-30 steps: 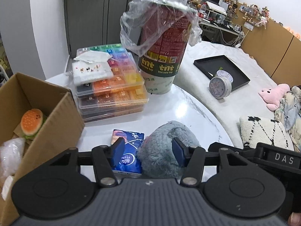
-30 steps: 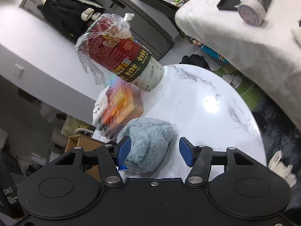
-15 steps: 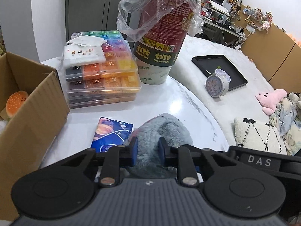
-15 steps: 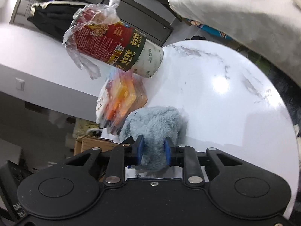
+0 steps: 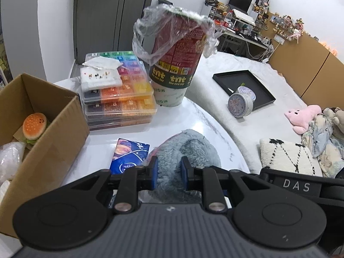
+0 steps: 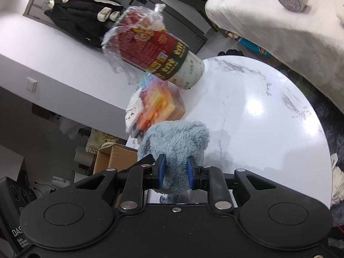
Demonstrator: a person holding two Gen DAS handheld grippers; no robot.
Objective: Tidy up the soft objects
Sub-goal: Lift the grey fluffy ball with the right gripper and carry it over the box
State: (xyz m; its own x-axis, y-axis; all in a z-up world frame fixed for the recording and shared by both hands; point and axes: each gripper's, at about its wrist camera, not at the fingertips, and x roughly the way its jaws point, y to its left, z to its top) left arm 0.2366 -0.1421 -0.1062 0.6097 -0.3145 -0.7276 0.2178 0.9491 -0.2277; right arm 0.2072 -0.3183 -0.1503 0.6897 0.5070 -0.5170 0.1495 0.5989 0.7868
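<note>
Grey-blue plush toy (image 5: 189, 148) is pinched from two sides: left hand-held gripper (image 5: 168, 173) and right hand-held gripper (image 6: 175, 171) are each closed onto its fur, above the white desk (image 6: 258, 116). Judged step: transfer to the cardboard box (image 5: 53, 129) holding a burger plush (image 5: 34, 125). Both grips should be kept even; the tissue pack (image 5: 129, 154) should be cleared.

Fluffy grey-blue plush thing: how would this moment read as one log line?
left gripper: shut on fluffy grey-blue plush toy | right gripper: shut on it | open brown cardboard box: left
</note>
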